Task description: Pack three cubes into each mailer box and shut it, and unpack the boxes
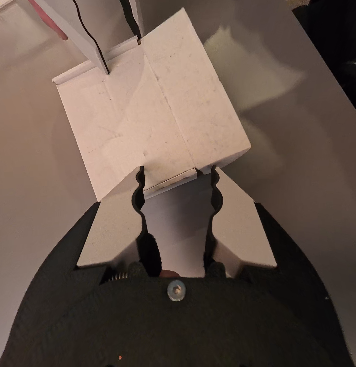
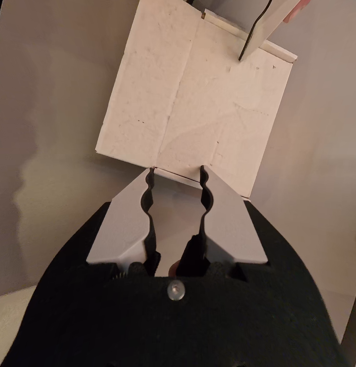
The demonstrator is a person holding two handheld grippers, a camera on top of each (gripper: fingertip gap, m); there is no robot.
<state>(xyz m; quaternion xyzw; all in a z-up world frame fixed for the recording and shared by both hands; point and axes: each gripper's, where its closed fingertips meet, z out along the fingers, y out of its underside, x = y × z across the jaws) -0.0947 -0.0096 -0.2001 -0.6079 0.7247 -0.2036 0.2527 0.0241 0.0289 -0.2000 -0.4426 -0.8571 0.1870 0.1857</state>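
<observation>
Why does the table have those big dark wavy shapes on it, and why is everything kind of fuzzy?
Left wrist view: a soft shadow falls on the table right of the white box, and the edges look smeared. Right wrist view: a wavy shadow lies left of the box; the light is dim and warm, and the tongs look sharper.

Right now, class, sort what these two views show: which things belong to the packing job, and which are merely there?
Belongs to the job:
- white mailer box, lid shut
- left tongs, open at one end of the box
- right tongs, open at the opposite end

Merely there:
- grey table
- no cubes are visible
</observation>
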